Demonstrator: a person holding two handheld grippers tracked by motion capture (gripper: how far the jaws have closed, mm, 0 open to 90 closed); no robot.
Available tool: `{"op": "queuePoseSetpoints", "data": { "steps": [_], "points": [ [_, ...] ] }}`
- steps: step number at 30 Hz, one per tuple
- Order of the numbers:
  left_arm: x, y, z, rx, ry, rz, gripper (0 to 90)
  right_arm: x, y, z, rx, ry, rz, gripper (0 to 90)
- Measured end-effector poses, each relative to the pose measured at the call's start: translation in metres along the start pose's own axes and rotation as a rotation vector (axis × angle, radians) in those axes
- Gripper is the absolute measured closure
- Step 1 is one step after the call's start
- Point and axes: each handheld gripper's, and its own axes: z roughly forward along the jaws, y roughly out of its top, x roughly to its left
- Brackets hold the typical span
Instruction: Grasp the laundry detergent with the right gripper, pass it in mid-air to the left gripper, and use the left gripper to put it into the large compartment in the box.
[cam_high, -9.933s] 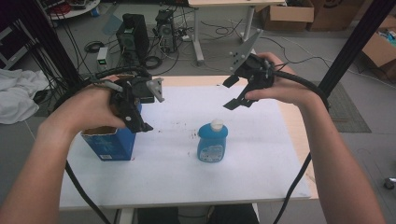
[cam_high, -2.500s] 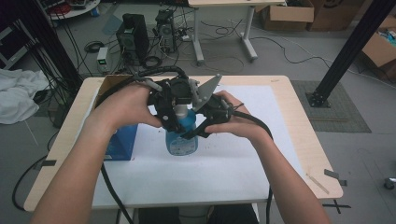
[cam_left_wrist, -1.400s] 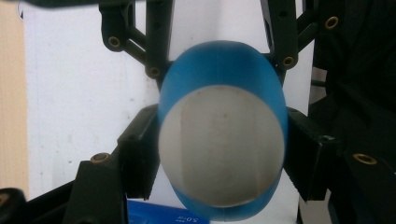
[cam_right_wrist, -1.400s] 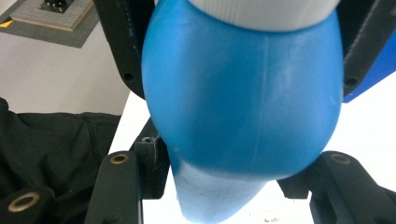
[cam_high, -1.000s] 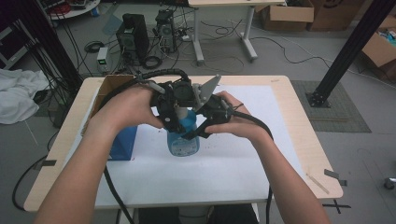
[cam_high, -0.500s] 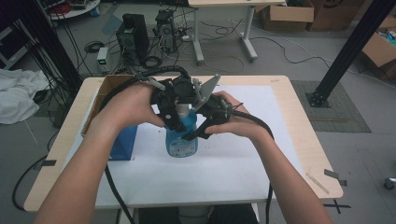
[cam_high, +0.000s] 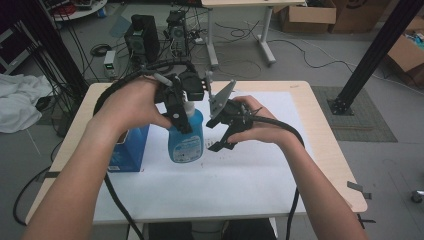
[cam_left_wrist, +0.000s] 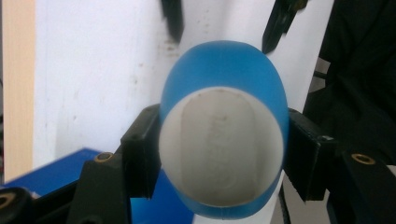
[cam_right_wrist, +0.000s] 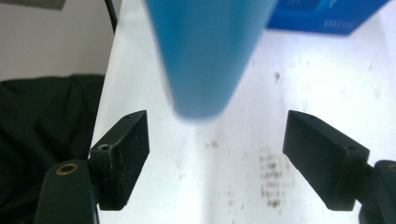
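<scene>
A blue bottle (cam_high: 186, 137) with a white cap stands upright over the white sheet (cam_high: 240, 185) at mid-table. My left gripper (cam_high: 180, 111) comes down on it from above and is shut on its upper part. In the left gripper view the white cap (cam_left_wrist: 222, 154) fills the gap, and my left gripper (cam_left_wrist: 223, 157) presses a jaw against each side of the blue body. My right gripper (cam_high: 216, 136) is just right of the bottle, open and holding nothing. In the right gripper view the bottle (cam_right_wrist: 205, 56) is a blur beyond my right gripper (cam_right_wrist: 223, 158).
A blue box (cam_high: 127, 150) stands on the table left of the bottle, and the same blue box (cam_right_wrist: 327, 16) is at the top of the right gripper view. Dark specks mark the white sheet. Black cables trail from both grippers. The wooden table edge (cam_high: 330, 150) lies to the right.
My right gripper has come off the bottle and drawn back to the right, open. The bottle, still in my left gripper, has shifted slightly left.
</scene>
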Motion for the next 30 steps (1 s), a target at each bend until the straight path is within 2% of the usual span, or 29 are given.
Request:
{"op": "queuePoseSetpoints", "data": {
  "steps": [2, 3, 4, 6, 7, 8, 9, 14, 17, 19, 23, 30],
  "points": [
    [0.003, -0.003, -0.005, 0.005, 0.007, -0.031, 38.6, -0.001, -0.005, -0.004, 0.025, -0.008, 0.013, 23.7],
    [0.006, -0.005, -0.008, 0.008, 0.014, -0.067, 38.6, -0.002, -0.007, -0.005, 0.035, -0.011, 0.017, 23.9],
    [0.008, -0.006, -0.011, 0.012, 0.021, -0.084, 38.6, -0.003, -0.010, -0.007, 0.059, -0.016, 0.025, 23.9],
    [0.013, -0.009, -0.017, 0.023, 0.041, -0.151, 38.6, -0.004, -0.014, -0.009, 0.098, -0.032, 0.036, 24.1],
    [0.018, -0.012, -0.021, 0.031, 0.046, -0.205, 38.7, -0.004, -0.016, -0.011, 0.117, -0.040, 0.046, 24.1],
    [0.021, -0.013, -0.024, 0.038, 0.047, -0.232, 38.7, -0.004, -0.019, -0.013, 0.130, -0.052, 0.053, 24.2],
    [0.026, -0.016, -0.029, 0.040, 0.058, -0.276, 38.7, -0.004, -0.020, -0.015, 0.137, -0.056, 0.060, 24.5],
    [0.039, -0.029, -0.043, 0.054, 0.120, -0.392, 38.7, -0.006, -0.030, -0.023, 0.192, -0.081, 0.089, 25.0],
    [0.048, -0.040, -0.052, 0.040, 0.147, -0.500, 38.7, -0.006, -0.036, -0.028, 0.230, -0.101, 0.101, 25.2],
    [0.056, -0.050, -0.060, 0.038, 0.167, -0.606, 38.7, -0.006, -0.039, -0.031, 0.254, -0.113, 0.102, 25.3],
    [0.066, -0.067, -0.070, 0.034, 0.209, -0.790, 38.7, -0.007, -0.047, -0.037, 0.306, -0.131, 0.109, 25.5],
    [0.082, -0.094, -0.078, 0.079, 0.260, -0.966, 38.7, -0.005, -0.062, -0.048, 0.349, -0.155, 0.141, 25.7]
  ]
}}
